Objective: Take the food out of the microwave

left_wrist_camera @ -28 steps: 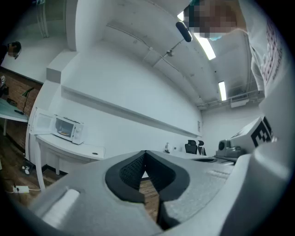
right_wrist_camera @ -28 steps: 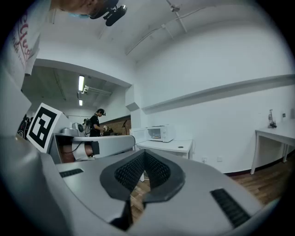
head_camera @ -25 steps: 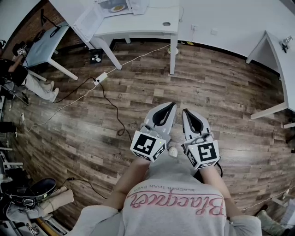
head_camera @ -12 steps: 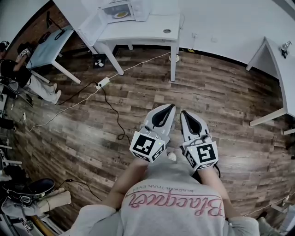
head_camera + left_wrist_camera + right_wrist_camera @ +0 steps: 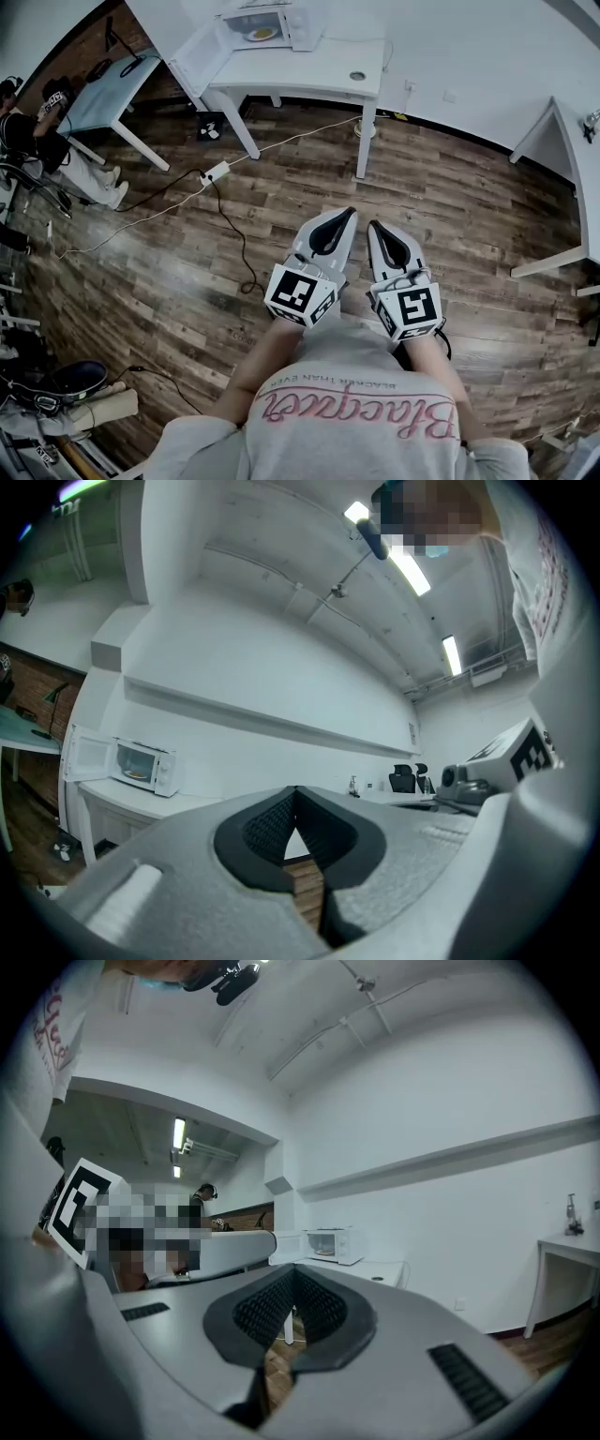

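Two grey tools, left tool [image 5: 349,214] and right tool [image 5: 374,226], ride shut and empty, likely because the open white microwave [image 5: 274,22] on its white worktop [image 5: 314,73], top centre, stands well apart.

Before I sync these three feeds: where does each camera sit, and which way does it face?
Head view: on the head, steeply down at the floor; shows shirt, forearms, left gripper, right gripper.
Left gripper view: on that gripper, level along its shut jaws toward the microwave.
Right gripper view: on that gripper, level along its shut jaws; the left gripper's cube at left.
Shared: all three show the microwave.
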`<state>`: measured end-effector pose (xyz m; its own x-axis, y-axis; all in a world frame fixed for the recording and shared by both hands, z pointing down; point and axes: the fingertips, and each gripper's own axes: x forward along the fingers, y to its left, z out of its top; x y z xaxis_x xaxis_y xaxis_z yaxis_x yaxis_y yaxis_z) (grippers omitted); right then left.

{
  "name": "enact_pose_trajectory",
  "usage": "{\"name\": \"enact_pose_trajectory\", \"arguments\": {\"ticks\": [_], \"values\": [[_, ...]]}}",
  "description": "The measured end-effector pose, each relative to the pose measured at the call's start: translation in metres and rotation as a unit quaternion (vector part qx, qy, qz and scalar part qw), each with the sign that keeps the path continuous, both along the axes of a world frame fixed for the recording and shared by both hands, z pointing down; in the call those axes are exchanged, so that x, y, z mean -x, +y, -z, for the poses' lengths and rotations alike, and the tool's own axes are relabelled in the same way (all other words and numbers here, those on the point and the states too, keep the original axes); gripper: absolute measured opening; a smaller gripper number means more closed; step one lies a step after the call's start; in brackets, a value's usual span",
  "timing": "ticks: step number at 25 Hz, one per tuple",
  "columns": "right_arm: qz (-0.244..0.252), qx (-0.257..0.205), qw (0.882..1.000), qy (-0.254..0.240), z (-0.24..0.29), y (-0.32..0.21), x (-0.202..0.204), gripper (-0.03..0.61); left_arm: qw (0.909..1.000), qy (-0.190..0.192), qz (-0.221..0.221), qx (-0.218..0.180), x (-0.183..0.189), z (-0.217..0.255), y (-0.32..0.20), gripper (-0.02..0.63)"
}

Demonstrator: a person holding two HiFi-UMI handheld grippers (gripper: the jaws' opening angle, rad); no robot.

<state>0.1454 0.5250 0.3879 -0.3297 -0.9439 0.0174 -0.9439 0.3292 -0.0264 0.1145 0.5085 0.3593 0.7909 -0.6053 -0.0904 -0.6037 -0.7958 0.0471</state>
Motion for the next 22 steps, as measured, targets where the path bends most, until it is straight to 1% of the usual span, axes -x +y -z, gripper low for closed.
{"name": "enact_pose_trajectory", "arguments": {"ticks": [9,14,22], "values": [[0.017,0.011,1.0,0.023,-0.005,-0.079,0.02,0.011,0.9994,0.015,0.03,0.001,0.025,0.006,-0.083,0.006],[0.017,0.018,0.999,0.022,-0.003,-0.127,0.027,0.011,0.999,0.017,0.041,0.005,0.037,0.007,-0.128,0.006],[0.03,0.014,0.999,0.025,0.005,-0.213,0.061,0.011,0.998,0.016,0.061,0.002,0.075,0.014,-0.209,0.006]]}}
